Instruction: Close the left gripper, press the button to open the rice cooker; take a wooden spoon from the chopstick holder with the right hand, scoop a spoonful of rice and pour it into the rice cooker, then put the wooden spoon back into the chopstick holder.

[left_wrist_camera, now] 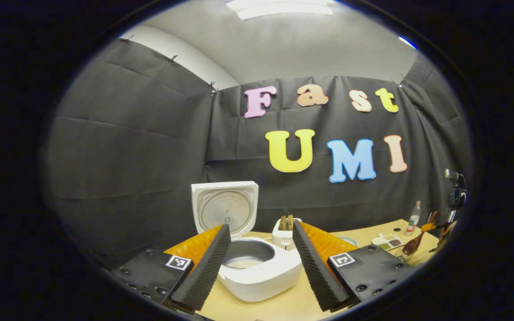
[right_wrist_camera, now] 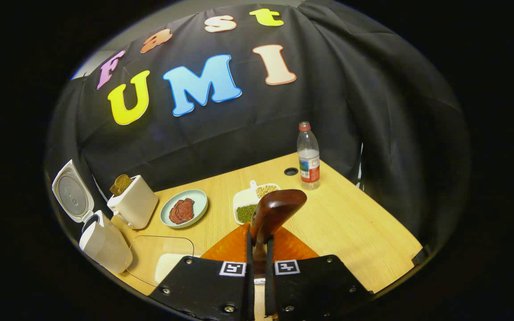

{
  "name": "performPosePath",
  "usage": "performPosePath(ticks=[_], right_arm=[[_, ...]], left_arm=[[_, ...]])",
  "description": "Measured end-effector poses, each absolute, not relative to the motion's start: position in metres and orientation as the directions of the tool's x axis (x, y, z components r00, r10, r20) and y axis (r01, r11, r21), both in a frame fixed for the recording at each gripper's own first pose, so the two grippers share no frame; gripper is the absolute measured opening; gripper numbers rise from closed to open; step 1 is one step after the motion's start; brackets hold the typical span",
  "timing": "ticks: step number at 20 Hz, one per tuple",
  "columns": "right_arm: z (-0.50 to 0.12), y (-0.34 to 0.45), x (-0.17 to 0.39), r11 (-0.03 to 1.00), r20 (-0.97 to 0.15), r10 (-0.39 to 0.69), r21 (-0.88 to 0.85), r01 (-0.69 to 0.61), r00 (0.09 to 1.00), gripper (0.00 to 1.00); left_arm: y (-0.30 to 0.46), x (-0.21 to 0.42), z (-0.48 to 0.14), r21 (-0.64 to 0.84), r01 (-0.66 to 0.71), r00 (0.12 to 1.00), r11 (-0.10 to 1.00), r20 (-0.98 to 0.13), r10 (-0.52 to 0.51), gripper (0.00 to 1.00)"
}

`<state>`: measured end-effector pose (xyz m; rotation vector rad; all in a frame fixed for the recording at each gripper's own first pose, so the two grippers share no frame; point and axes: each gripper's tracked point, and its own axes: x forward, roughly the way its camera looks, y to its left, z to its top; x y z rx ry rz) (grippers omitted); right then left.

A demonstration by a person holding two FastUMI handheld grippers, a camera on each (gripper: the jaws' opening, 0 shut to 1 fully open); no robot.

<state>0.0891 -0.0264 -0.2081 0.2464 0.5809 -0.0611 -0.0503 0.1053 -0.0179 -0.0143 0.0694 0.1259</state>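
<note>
Left gripper: held low and level, fingers spread wide apart, nothing between them. Right gripper: fingers drawn close together, both pressing on the handle of the wooden spoon, bowl of it rising up ahead of the fingertips.

Black cloth walls surround a wooden table beneath a ceiling light.

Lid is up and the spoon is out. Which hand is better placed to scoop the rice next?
Right. Its tongs already clamp the wooden spoon, above the rice container. The left tongs are open, facing the rice cooker.
</note>
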Motion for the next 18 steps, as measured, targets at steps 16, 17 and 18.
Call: performPosePath(ticks=[16,17,18], right_arm=[[-0.168,0.104,0.070,0.969,-0.465,0.135,0.247,-0.018,0.875,0.10],[-0.175,0.112,0.069,0.970,-0.476,0.140,0.244,-0.023,0.868,0.10],[-0.182,0.119,0.067,0.971,-0.489,0.145,0.238,-0.028,0.860,0.10]], left_arm=[[0.174,-0.043,-0.043,-0.045,-0.096,0.992,0.994,-0.087,0.091,0.96],[0.178,-0.043,-0.044,-0.044,-0.097,0.992,0.994,-0.089,0.093,0.96],[0.182,-0.042,-0.046,-0.043,-0.099,0.991,0.994,-0.093,0.094,0.96]])
